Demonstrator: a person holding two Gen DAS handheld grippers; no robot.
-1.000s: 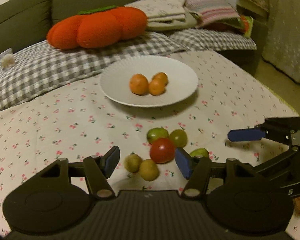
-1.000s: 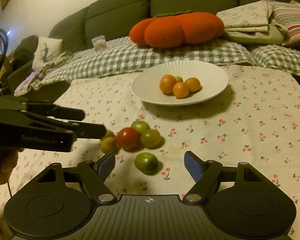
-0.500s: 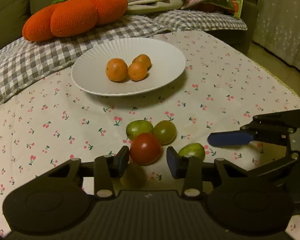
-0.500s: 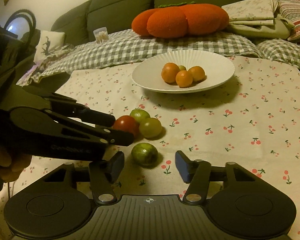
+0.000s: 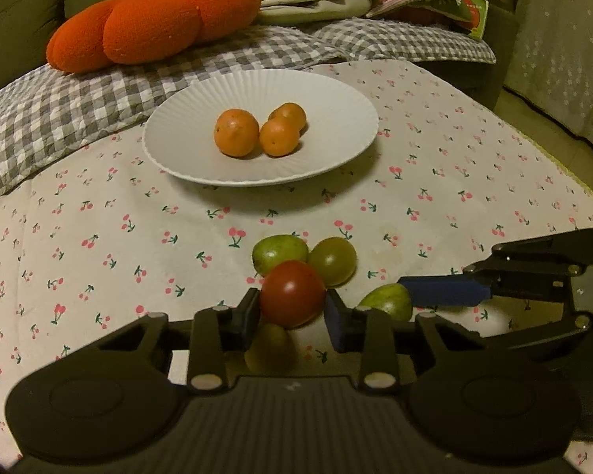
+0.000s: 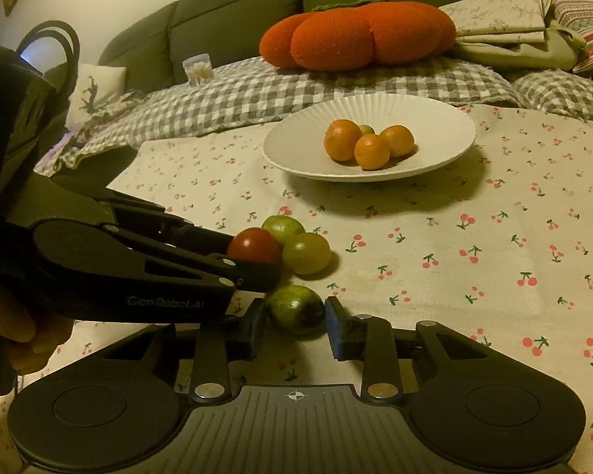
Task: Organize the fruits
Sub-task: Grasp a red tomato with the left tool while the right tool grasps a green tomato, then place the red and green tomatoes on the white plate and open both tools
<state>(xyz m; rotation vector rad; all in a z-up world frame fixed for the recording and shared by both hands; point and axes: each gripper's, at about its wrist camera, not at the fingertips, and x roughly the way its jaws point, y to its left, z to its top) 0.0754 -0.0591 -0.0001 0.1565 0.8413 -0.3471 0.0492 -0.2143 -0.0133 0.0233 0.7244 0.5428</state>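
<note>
A white ribbed plate point(image 5: 186, 150) point(image 6: 288, 158) holds three oranges point(image 5: 236, 132) point(image 6: 342, 140) at the back of the cherry-print cloth. My left gripper point(image 5: 292, 314) has closed on a red tomato point(image 5: 292, 292) point(image 6: 254, 245), both pads touching it. Two green fruits point(image 5: 332, 260) point(image 6: 306, 252) lie just behind it. My right gripper point(image 6: 295, 326) has closed around a green fruit point(image 6: 295, 308) point(image 5: 387, 301) on the cloth, its pads at the fruit's sides. A yellowish fruit point(image 5: 271, 345) lies under the left gripper.
A checked blanket point(image 5: 59, 102) and an orange pumpkin cushion point(image 5: 154, 19) point(image 6: 355, 35) lie behind the plate on a green sofa. Folded cloths point(image 6: 502, 27) sit at the back right. The table edge point(image 5: 553, 166) drops off at right.
Both grippers moved forward and down and narrowed: the left closed onto the red tomato, the right closed around the green fruit. The fruits on the plate have not moved.
</note>
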